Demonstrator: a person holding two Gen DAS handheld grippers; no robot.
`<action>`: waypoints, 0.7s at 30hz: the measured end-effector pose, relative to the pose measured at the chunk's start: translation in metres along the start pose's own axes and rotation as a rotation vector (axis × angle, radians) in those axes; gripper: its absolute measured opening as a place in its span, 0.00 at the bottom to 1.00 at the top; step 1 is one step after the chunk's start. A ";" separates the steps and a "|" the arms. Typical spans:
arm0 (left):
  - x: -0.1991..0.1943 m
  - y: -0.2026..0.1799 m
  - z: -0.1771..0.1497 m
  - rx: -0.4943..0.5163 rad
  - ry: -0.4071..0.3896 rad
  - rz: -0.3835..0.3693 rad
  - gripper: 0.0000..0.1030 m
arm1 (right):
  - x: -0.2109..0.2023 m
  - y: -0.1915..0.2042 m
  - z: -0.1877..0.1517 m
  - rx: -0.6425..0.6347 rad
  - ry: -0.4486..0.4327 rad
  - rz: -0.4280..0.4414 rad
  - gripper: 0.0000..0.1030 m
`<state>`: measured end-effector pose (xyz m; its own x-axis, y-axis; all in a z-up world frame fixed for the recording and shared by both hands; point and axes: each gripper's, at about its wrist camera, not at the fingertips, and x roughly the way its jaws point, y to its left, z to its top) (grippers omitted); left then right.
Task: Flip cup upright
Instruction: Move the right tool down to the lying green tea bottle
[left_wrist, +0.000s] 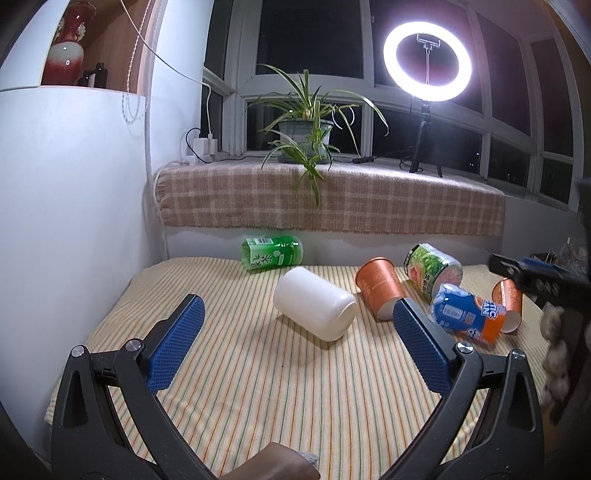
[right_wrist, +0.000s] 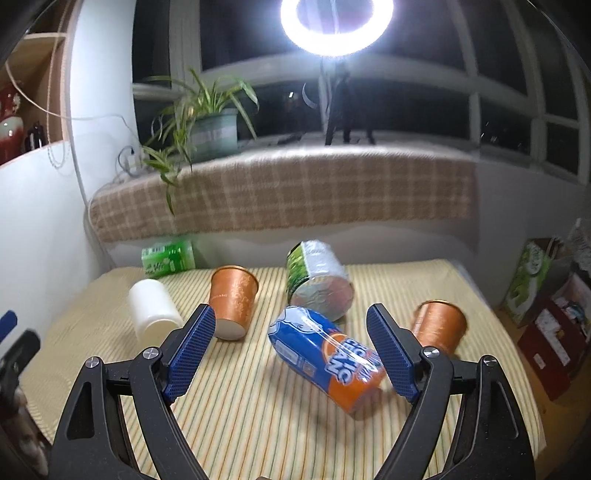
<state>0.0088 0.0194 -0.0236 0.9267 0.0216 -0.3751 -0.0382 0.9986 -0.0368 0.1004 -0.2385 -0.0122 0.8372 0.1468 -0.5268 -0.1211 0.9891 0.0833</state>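
Note:
Several cups lie on their sides on a striped cloth (left_wrist: 240, 369). A white cup (left_wrist: 314, 308) lies ahead of my left gripper (left_wrist: 297, 317), which is open and empty. An orange cup (left_wrist: 378, 291) lies right of the white cup. A blue-and-orange cup (right_wrist: 327, 360) lies between the pads of my right gripper (right_wrist: 291, 325), which is open and hovers over it. It also shows in the left wrist view (left_wrist: 467, 317). A second orange cup (right_wrist: 439, 326) lies just right of the right gripper. The first orange cup (right_wrist: 232, 301) and white cup (right_wrist: 153, 308) lie to the left.
A green cup (left_wrist: 271, 253) lies at the cloth's far edge by the wall. A green-and-silver cup (right_wrist: 319, 280) lies behind the blue one. A plaid-covered sill (left_wrist: 332, 199) holds a potted plant (left_wrist: 304, 136) and ring light (left_wrist: 426, 61). Boxes (right_wrist: 546, 306) stand at the right.

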 end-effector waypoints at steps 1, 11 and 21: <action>0.001 0.001 -0.001 -0.001 0.006 -0.001 1.00 | 0.008 -0.001 0.003 -0.005 0.022 0.009 0.81; 0.008 0.011 -0.011 -0.026 0.080 -0.004 1.00 | 0.093 -0.025 0.040 0.077 0.297 0.086 0.81; 0.010 0.011 -0.017 -0.020 0.102 -0.014 1.00 | 0.160 -0.045 0.064 0.140 0.499 0.105 0.81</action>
<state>0.0115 0.0301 -0.0431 0.8842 0.0020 -0.4670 -0.0342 0.9976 -0.0605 0.2741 -0.2597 -0.0461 0.4642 0.2635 -0.8456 -0.0895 0.9638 0.2512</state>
